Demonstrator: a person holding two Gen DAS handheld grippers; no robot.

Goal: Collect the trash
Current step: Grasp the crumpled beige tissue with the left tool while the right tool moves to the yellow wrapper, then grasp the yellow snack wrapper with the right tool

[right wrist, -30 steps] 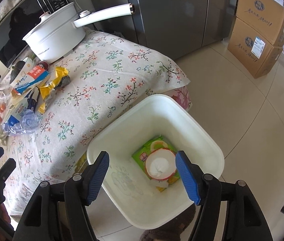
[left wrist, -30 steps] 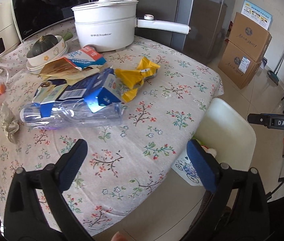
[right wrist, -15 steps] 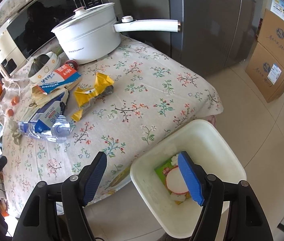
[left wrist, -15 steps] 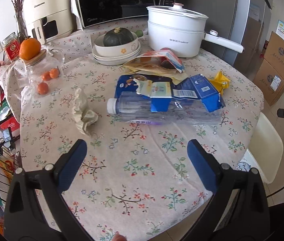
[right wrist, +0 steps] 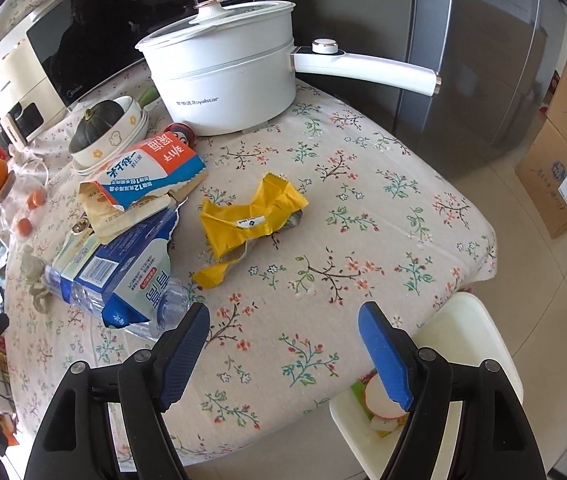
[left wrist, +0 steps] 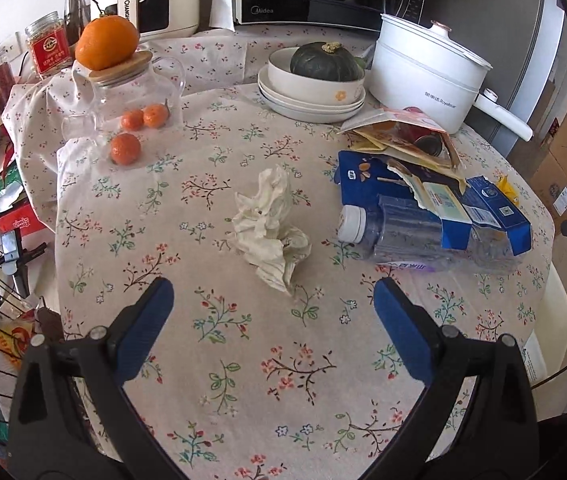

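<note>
Left wrist view, left to right: glass jar (left wrist: 131, 92) with an orange (left wrist: 106, 42) on its bamboo lid, small oranges beside it. Mid-table, crumpled tissue (left wrist: 269, 226) lies loose on the floral tablecloth (left wrist: 219, 360), just ahead of the left gripper (left wrist: 273, 300); jaws spread wide, nothing between them, pads off the cloth. Right of the tissue: crushed plastic bottle (left wrist: 415, 236) on its side, torn blue carton (left wrist: 479, 212) draped over it, torn paper packaging behind. White pot (left wrist: 423, 76) and bowl with squash (left wrist: 321, 62) at the back.

Right wrist view, left to right: bottle and blue carton (right wrist: 123, 272) at left, red-and-blue torn carton (right wrist: 151, 168) behind them, yellow wrapper (right wrist: 251, 216) mid-table, apart from the pile. Right gripper (right wrist: 283, 328) hangs over the table edge, jaws opening, empty. Cream trash bin (right wrist: 471, 332) on the floor lower right, just beside the table, some trash inside.
</note>
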